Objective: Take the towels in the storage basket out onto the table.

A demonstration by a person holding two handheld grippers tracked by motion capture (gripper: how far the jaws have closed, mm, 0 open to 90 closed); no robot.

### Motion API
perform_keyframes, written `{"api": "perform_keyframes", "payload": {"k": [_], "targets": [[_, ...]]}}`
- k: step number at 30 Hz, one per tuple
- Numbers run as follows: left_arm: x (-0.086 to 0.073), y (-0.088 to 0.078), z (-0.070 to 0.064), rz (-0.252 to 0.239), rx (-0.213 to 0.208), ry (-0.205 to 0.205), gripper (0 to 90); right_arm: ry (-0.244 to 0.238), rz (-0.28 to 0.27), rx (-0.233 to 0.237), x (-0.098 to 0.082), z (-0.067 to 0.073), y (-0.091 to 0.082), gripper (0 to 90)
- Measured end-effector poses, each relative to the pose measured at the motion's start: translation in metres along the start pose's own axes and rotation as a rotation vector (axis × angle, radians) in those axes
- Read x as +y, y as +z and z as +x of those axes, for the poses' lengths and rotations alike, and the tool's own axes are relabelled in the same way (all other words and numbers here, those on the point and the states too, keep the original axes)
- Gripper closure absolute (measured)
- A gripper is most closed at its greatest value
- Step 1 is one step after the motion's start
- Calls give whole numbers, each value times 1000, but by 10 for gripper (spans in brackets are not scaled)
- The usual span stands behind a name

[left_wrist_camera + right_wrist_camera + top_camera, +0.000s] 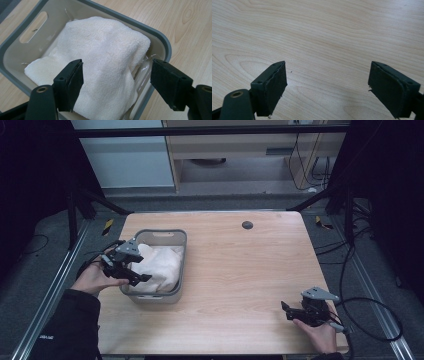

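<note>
Left gripper (116,83) hangs over the grey rectangular plastic basket (163,41) at the left side of the light wooden table (240,270) — jaws spread wide, nothing between them touching. The crumpled cream terry towel (100,62) lies inside the basket, directly beyond and below the jaw gap, bulging above the rim. Right gripper (327,87) sits low over bare tabletop well apart from the basket — jaws likewise wide apart, wood grain alone between them. Left hand (92,279) grips its tool beside the basket.
</note>
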State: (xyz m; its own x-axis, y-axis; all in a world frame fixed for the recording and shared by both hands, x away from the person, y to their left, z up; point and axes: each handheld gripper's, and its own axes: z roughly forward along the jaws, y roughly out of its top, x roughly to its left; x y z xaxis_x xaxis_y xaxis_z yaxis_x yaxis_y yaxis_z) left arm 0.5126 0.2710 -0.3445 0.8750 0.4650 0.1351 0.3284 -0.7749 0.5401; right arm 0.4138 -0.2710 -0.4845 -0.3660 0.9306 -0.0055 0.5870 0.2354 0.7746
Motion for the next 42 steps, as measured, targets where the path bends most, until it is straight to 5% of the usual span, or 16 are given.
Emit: {"api": "perform_keyframes", "payload": {"k": [19,42], "targets": [[3,27,4,78,-36,63,284,-9,17,6,-1,1,2,151],[3,62,9,166,-30,112,375,-7,48,28,-1,3,6,137]]}}
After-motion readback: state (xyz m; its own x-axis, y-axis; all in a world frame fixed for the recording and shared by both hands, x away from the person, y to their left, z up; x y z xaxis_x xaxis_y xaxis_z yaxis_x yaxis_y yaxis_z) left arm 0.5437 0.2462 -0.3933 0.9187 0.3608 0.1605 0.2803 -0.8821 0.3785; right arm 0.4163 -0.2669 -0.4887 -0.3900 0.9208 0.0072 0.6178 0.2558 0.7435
